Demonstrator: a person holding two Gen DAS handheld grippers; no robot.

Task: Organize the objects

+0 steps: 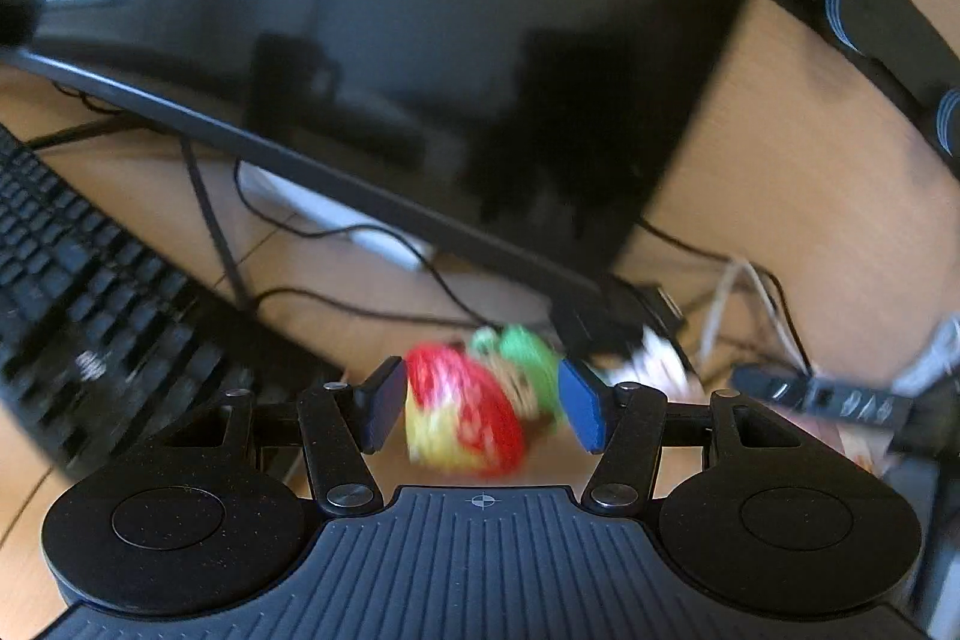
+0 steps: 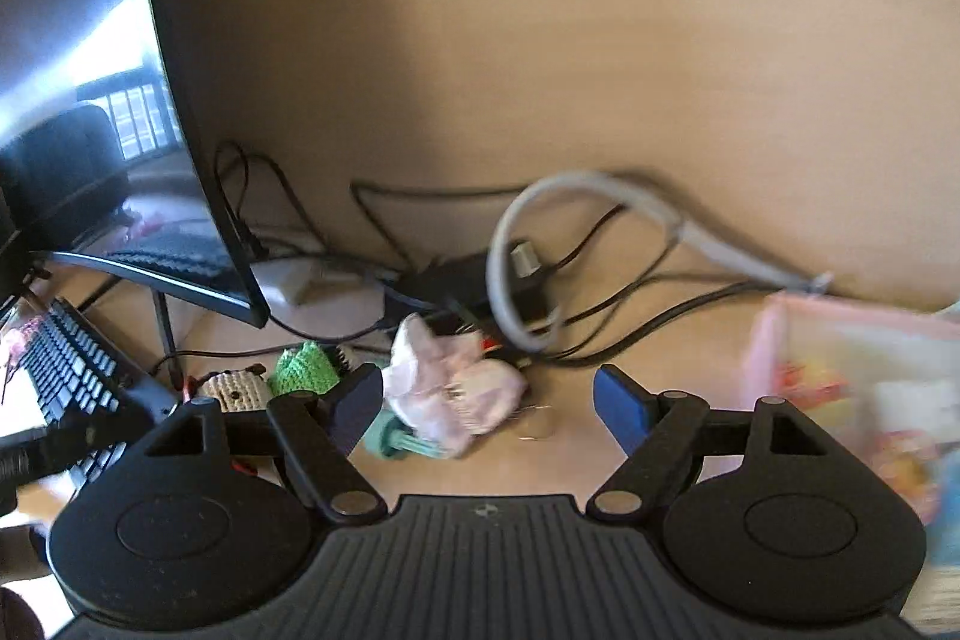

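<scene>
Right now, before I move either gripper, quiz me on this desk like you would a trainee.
1. True or false: the right gripper has its jaws shut on the pink cloth.
2. In the right wrist view, what lies just left of the green knit? A. beige knit B. grey cable C. pink box
3. What shows between the jaws of the left gripper?

Key
1. False: the jaws stand open, and the pink cloth is not gripped.
2. A
3. The red-and-yellow knit.
</scene>
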